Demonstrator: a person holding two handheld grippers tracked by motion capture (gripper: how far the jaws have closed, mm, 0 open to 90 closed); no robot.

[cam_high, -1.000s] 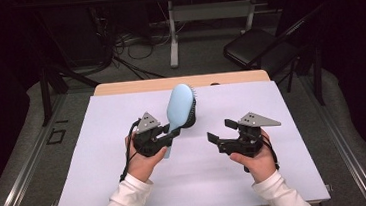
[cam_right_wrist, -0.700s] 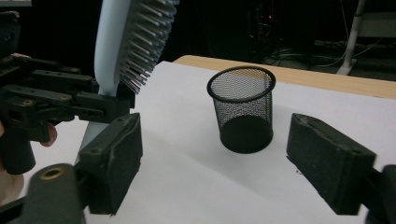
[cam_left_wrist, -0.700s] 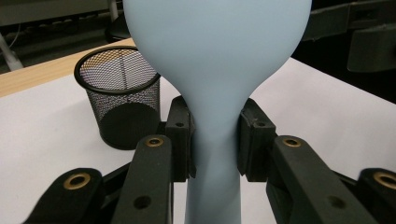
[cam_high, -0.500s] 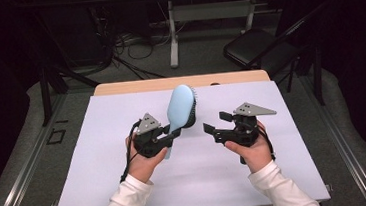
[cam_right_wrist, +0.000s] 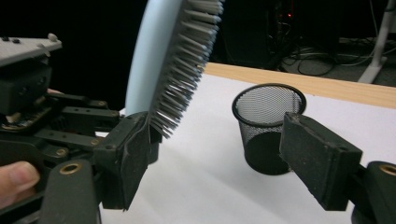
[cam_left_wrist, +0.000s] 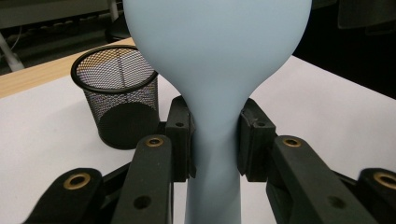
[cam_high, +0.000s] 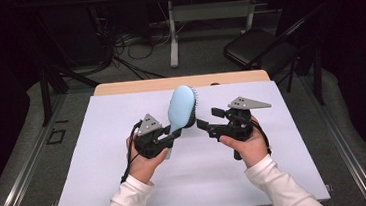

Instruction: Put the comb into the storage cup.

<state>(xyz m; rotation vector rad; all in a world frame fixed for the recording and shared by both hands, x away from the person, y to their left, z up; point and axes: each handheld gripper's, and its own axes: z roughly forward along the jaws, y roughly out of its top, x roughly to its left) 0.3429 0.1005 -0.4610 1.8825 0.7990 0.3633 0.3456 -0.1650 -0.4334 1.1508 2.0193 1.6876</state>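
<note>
Worktop (cam_high: pixel 103 190), covered by a pale sheet, fills the lower centre of the high view; a strip of bare wood shows along its far edge. A black chair (cam_high: pixel 256 49) stands on the floor at upper right.

Light-blue hairbrush (cam_high: pixel 180 108) sits mid-frame in the high view, head tilted up and away, handle running down into the left tongs (cam_high: pixel 171 139). The high view gives only its smooth back and a thin dark fringe of bristles on the right edge. The left gripper view shows the brush's neck (cam_left_wrist: pixel 215 121) clamped between the two black pads, one pad pressed on each side, bulb of the head rising out of the top of the frame. The right gripper view shows the bristle face (cam_right_wrist: pixel 187 70), grey pins pointing toward lower right.

A black mesh cup (cam_left_wrist: pixel 119 100) stands upright on the sheet at left-centre of the left gripper view, and at centre-right of the right gripper view (cam_right_wrist: pixel 268 126); in the high view the brush head hides it.

Left tongs: clenched on the brush neck, grasping it.

Right tongs (cam_high: pixel 203 123): released, jaws part-way apart and just been closing, nothing gripped. In the right gripper view the near jaw lies at the lowest bristles; touching or not, cannot tell. The other jaw stands well clear, in front of the cup.
</note>
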